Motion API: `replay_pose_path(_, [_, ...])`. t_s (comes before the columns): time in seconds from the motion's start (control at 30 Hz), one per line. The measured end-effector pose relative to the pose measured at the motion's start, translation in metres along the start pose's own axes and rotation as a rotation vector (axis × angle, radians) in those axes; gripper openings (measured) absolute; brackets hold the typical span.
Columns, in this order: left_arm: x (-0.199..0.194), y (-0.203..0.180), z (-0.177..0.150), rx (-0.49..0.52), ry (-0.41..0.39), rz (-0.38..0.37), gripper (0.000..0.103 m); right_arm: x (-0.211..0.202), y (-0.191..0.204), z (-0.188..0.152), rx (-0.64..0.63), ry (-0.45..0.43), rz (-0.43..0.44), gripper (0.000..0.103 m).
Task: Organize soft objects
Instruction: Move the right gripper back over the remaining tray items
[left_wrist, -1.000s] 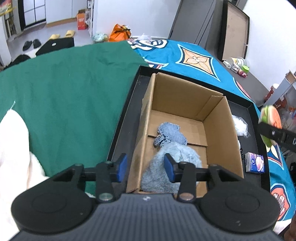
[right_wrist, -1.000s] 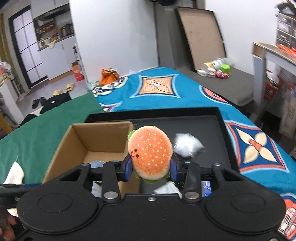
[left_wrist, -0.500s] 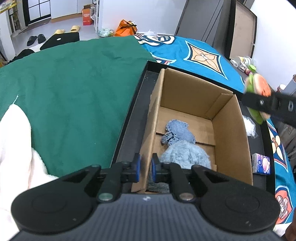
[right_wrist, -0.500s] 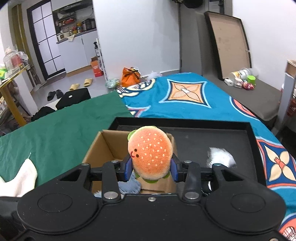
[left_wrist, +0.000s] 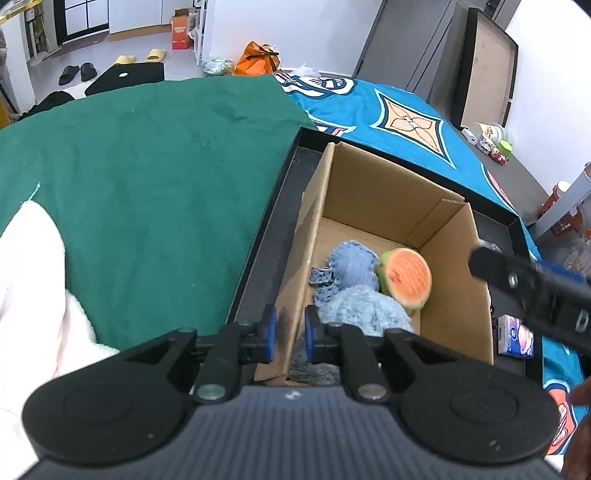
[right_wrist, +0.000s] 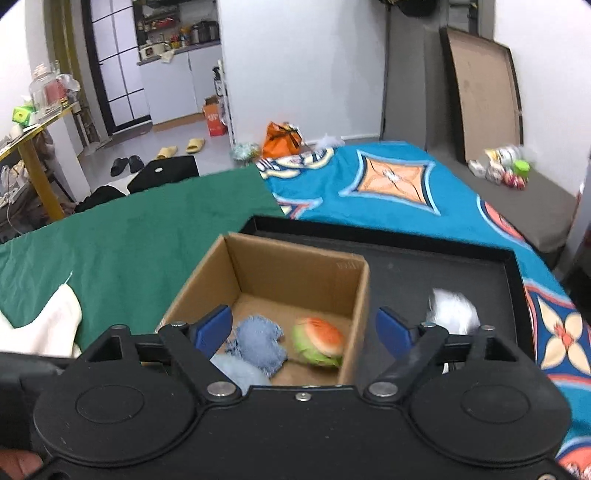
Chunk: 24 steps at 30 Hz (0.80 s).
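Observation:
An open cardboard box (left_wrist: 454, 254) (right_wrist: 295, 269) stands in a black tray (left_wrist: 273, 229) (right_wrist: 443, 266). Inside it lie a blue fluffy toy (left_wrist: 351, 269) (right_wrist: 258, 343), a pale blue plush (left_wrist: 365, 310) and an orange hamburger plush (left_wrist: 406, 277) (right_wrist: 319, 341), blurred by motion. My left gripper (left_wrist: 288, 334) is shut on the box's near-left wall. My right gripper (right_wrist: 303, 328) is open and empty above the box; it also shows at the right of the left wrist view (left_wrist: 532, 288).
A green cloth (left_wrist: 147, 177) covers the left of the bed, a blue patterned cover (right_wrist: 388, 195) the right. A white fluffy item (right_wrist: 450, 310) and a small purple packet (left_wrist: 515, 338) lie in the tray right of the box. A white plush (left_wrist: 33, 280) lies at left.
My right gripper opened and let go of the hamburger plush, which dropped into the box. My left gripper stayed shut on the box wall.

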<state>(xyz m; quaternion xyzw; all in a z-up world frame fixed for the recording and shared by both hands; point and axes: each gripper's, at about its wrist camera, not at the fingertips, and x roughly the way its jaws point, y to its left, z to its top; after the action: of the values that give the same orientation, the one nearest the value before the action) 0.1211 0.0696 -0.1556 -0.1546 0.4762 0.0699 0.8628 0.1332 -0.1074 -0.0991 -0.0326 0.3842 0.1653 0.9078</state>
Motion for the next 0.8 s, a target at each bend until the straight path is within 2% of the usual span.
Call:
replay_pose_path(0.13, [-0.001,-0.002,0.0,0.009,0.005,0.007,0.015,-0.004,-0.012,-0.012,0.035,0.02,-0.016,0.087])
replay_pose_path(0.23, [-0.001,-0.005,0.0,0.024,0.011,0.012,0.023,-0.008,-0.021,-0.021,0.051,0.022,-0.03,0.089])
replay_pose_path(0.3, [-0.004,-0.008,-0.001,0.04,0.003,0.017,0.038,-0.011,-0.028,-0.026,0.064,0.022,-0.039,0.09])
replay_pose_path(0.37, [-0.007,-0.014,-0.002,0.067,-0.014,0.033,0.049,-0.013,-0.036,-0.031,0.074,0.022,-0.048,0.09])
replay_pose_path(0.5, [-0.011,-0.026,-0.003,0.129,-0.036,0.049,0.062,-0.013,-0.055,-0.041,0.102,0.027,-0.075,0.09])
replay_pose_path(0.8, [-0.009,-0.036,-0.006,0.174,-0.039,0.087,0.068,-0.01,-0.106,-0.061,0.226,0.031,-0.162,0.089])
